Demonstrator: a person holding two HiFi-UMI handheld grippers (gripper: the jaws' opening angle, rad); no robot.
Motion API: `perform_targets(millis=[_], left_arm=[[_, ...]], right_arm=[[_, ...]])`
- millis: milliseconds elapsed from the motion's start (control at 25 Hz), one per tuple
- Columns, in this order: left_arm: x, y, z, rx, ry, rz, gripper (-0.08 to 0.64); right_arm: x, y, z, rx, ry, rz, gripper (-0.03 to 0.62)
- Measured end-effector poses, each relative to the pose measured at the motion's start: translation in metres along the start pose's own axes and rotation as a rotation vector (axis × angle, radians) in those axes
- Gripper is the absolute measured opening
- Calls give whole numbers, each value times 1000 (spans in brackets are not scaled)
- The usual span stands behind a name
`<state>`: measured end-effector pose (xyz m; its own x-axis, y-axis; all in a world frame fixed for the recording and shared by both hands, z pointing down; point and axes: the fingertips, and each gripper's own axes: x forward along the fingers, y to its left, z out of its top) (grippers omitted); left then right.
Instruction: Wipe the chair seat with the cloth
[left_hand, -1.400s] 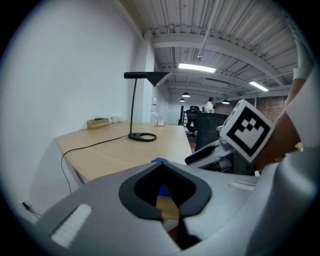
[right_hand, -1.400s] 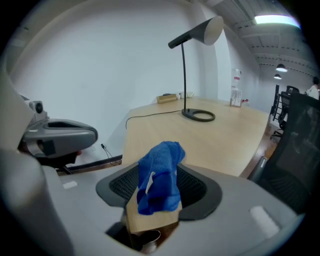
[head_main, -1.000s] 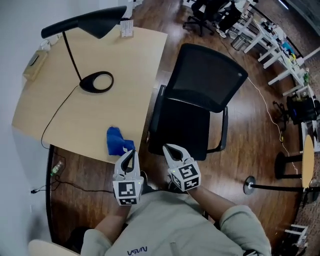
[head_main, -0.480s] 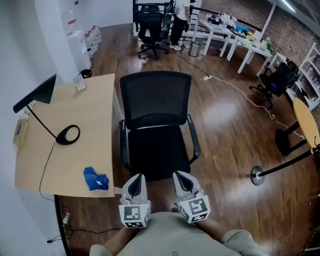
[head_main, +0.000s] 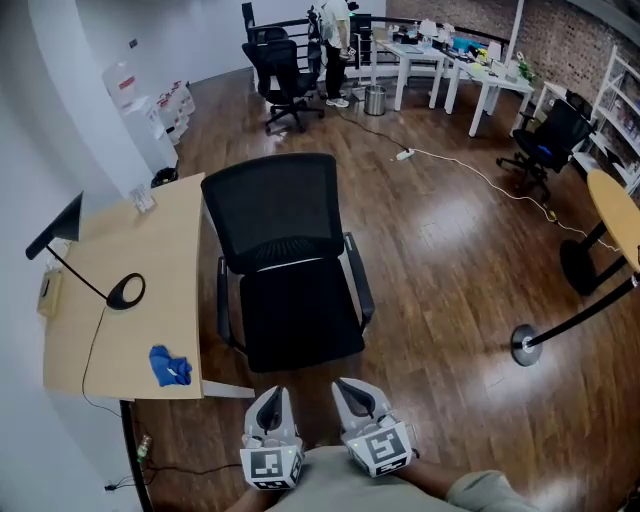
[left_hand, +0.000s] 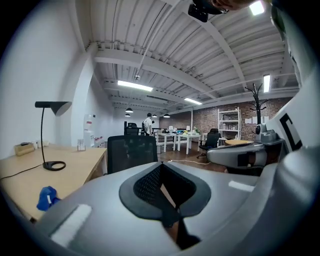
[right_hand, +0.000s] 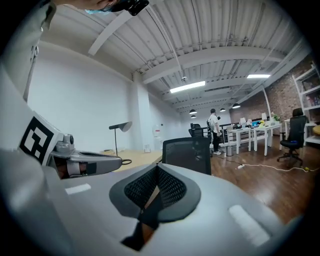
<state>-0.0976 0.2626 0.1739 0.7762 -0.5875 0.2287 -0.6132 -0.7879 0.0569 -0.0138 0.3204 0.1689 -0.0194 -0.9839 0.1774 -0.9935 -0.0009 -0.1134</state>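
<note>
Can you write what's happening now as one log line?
left tongs: shut, empty | right tongs: shut, empty | cloth: on desk, untouched | chair: in front of tongs

The room is bright and evenly lit by long ceiling lamps (left_hand: 135, 86), which show in both gripper views. In the head view the wooden floor (head_main: 455, 215) carries a soft pale sheen, and the shadow under the chair (head_main: 270, 210) is faint. Both gripper views are round fisheye pictures with black corners and lines bent at the rim. Close to the lens the jaws look soft, perhaps out of focus, while the far room stays fairly sharp.
</note>
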Motion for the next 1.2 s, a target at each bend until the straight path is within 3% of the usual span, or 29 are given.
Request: perform_targets(millis=[160, 360, 600, 1200], left_arm=[[-18, -9, -13, 9, 31, 39, 5], [-26, -4, -4, 1, 10, 48, 5], [-39, 15, 2, 21, -30, 9, 5], [-54, 47, 5, 45, -24, -84, 5]], right_arm=[[-12, 7, -2, -7, 0, 50, 2], [-11, 16, 2, -10, 5, 54, 2], [-6, 37, 6, -33, 1, 23, 2], [12, 78, 5, -35, 25, -23, 2]])
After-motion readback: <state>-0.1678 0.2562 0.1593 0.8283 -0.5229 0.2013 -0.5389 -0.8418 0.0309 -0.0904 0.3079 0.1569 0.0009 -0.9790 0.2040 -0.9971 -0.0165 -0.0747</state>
